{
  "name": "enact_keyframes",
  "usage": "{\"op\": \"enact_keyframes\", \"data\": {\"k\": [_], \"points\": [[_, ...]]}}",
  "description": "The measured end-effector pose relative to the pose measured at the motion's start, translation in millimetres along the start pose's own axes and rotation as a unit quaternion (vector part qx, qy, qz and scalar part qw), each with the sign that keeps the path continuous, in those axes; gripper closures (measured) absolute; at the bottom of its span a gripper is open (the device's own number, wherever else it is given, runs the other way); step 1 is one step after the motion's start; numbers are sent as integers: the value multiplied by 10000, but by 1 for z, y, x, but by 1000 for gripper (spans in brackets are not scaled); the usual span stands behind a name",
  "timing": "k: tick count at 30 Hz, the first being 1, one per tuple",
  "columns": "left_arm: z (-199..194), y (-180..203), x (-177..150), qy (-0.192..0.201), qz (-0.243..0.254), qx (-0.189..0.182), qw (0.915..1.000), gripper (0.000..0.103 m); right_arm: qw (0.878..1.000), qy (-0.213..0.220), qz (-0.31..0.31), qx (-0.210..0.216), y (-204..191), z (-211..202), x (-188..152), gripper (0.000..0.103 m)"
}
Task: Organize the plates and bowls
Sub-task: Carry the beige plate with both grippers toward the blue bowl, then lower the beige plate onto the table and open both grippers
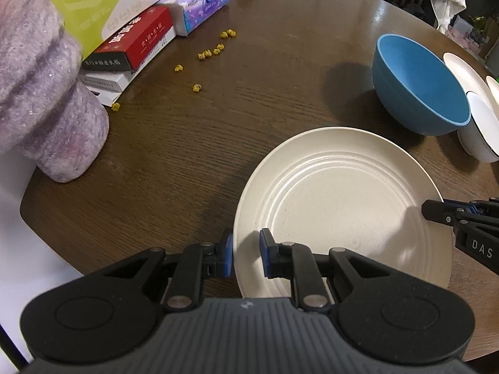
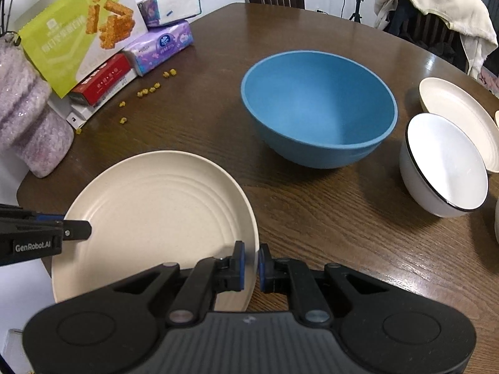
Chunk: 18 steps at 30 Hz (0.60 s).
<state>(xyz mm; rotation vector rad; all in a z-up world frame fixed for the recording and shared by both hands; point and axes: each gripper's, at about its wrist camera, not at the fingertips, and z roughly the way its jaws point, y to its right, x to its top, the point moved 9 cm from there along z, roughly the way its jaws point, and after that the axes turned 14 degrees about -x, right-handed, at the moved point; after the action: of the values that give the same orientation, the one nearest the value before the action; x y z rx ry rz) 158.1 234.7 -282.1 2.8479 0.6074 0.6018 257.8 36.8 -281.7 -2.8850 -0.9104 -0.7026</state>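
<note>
Cream plate: round, ridged rings inside, near the table edge. Its rim passes between the fingers of both grippers, one at each side.

Left gripper: fingers clenched on the plate's rim at one edge, one blue pad outside the rim, the other over the plate's inner face.

Right gripper: fingers nearly closed together, grasping the opposite edge of the plate's rim, one pad on each side of it.

Blue bowl: upright, empty, beyond the right gripper's fingertips, apart from the plate.

White bowl: dark-lined rim, tilted, just to the right of the blue bowl and beyond the right fingers.

Second cream plate: behind the white bowl, at the far right.

Wooden table: dark brown, carries all items.

Yellow crumbs: scattered well beyond the left fingers.

Boxes and tissue packs: stacked at far left, past the crumbs.

Purple fuzzy object: left of the left fingers, at the table's edge.
</note>
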Motion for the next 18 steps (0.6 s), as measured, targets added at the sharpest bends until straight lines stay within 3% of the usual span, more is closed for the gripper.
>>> {"op": "enact_keyframes", "data": {"k": [18], "points": [[16, 5, -3, -155, 36, 5, 9999, 85, 9998, -179, 93, -60, 6, 16, -12, 93]]}}
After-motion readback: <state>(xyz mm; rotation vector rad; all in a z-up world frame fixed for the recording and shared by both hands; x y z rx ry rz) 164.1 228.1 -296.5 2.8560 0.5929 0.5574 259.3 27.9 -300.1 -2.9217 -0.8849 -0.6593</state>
